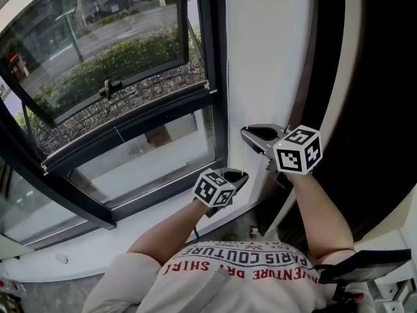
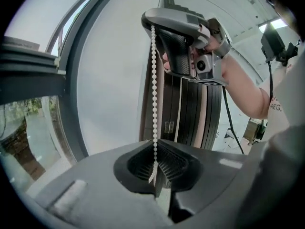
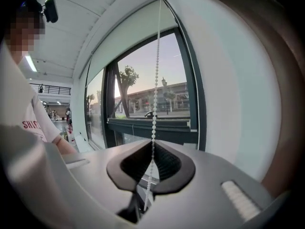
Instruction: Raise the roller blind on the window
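Behind everything, a big window (image 1: 212,57) in a dark frame, with a street and green bushes outside and a white wall pier (image 1: 267,51) at its right side. Under the glass, a white sill (image 1: 98,246). High in the right gripper view, a pale panel over the top part of the glass, most likely the roller blind (image 3: 128,42), well above both hands. Not possible to tell how much of it already rolled up.

Next to the pier, the bead chain (image 2: 154,89), hanging straight, long axis vertical, from the top of the window down through both tools. Held at two places on one strand: higher with the right tool (image 3: 151,168), clenched on the beads between its ribbed pads, and lower with the left tool (image 2: 155,168), clenched on the beads as well. From the left gripper view, right tool directly above along the chain, near but apart from the left one. So, right hand nearer to the blind, left hand nearer to the lower part of the chain.

By judgement, in the middle of hauling on the chain, with both tools low in front of the body. For the coming move, probably best to keep one tool clenched, release the other, go up along the vertical line of the chain and clench again above. Main risk — pulling sideways instead of along the chain, with small beads slipping out of the pads.
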A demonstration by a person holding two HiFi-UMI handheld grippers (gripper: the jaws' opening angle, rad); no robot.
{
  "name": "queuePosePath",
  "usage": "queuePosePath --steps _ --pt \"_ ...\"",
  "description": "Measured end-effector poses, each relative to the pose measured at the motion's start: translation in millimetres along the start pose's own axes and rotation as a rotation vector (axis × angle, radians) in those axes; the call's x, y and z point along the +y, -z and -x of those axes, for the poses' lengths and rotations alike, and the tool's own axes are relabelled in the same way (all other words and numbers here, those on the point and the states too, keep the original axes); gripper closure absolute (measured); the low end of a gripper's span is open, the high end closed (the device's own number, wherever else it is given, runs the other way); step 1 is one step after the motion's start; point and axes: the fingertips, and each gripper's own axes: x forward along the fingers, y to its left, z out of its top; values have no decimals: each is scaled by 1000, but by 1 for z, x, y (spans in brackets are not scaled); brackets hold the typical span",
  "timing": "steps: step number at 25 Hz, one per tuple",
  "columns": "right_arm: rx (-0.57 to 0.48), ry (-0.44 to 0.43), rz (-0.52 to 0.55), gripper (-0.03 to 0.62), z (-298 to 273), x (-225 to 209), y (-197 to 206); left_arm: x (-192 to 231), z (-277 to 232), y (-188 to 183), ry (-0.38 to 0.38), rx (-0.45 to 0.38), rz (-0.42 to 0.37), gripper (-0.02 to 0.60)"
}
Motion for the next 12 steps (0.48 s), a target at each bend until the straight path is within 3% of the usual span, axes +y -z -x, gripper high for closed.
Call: queuePosePath --steps 7,12 --pt "52 -26 -75 579 -17 10 59 3 -11 60 8 95 69 566" --pt "54 -16 -79 582 -15 6 62 1 -5 60 23 110 -8 561"
